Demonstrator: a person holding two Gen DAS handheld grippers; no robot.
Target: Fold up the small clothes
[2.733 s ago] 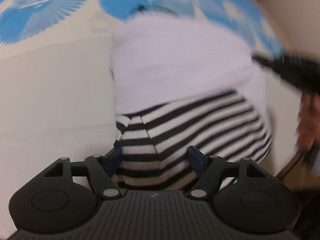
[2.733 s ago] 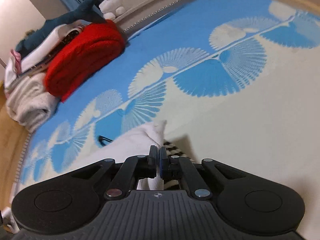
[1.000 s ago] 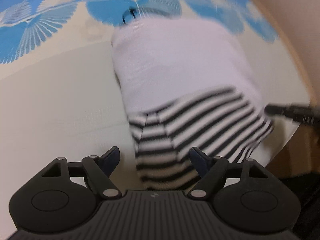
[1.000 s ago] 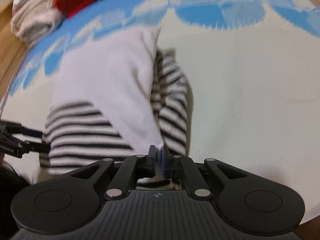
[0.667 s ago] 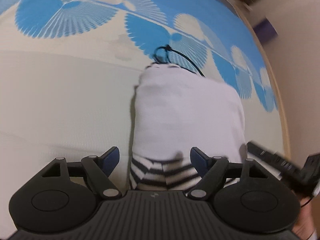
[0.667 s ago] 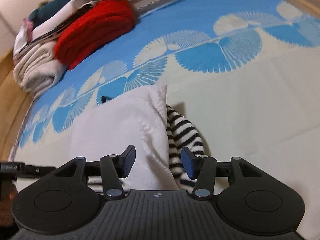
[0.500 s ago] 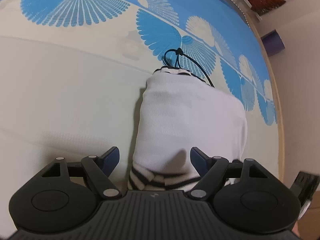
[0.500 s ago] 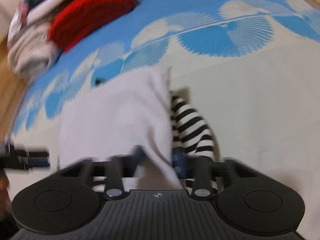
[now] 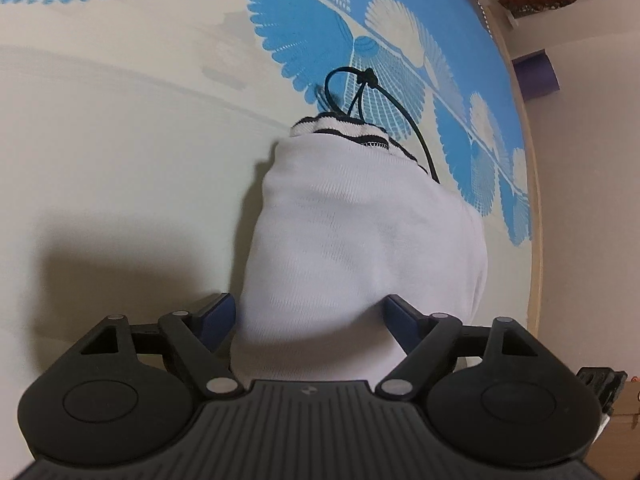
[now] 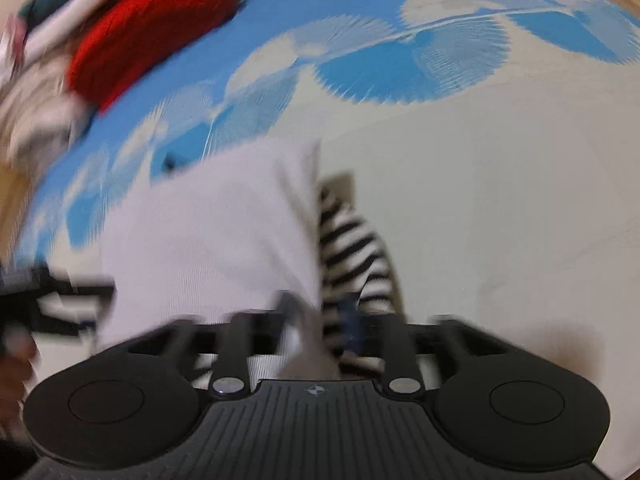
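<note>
Item: small white ribbed-knit garment with black-and-white striped trim point(image 9: 360, 240), lying folded on the cream bedspread printed with blue fan shapes point(image 9: 120, 160), near its right-hand edge; a striped band shows at the far end and a striped sleeve sticks out along one side in the right wrist view

Beside it: thin black looped cord point(image 9: 360, 80), partly under the far end of the garment

Left gripper point(image 9: 308, 312): jaws spread wide and opening, the garment's near end between them, pads not pressing on it; released

Right gripper point(image 10: 320, 312): blurred, jaws opening, cloth between them at the white and striped edge, nothing pinched

Background: red folded knit point(image 10: 148, 28) on a pile of other laundry, well apart

Step in hand, as judged: a fold just laid down and let go

Next move, as judged: tuck the protruding striped sleeve under or over the white panel, then square the edges; calls for a fresh pinch at the sleeve's edge without dragging the layers beneath
</note>
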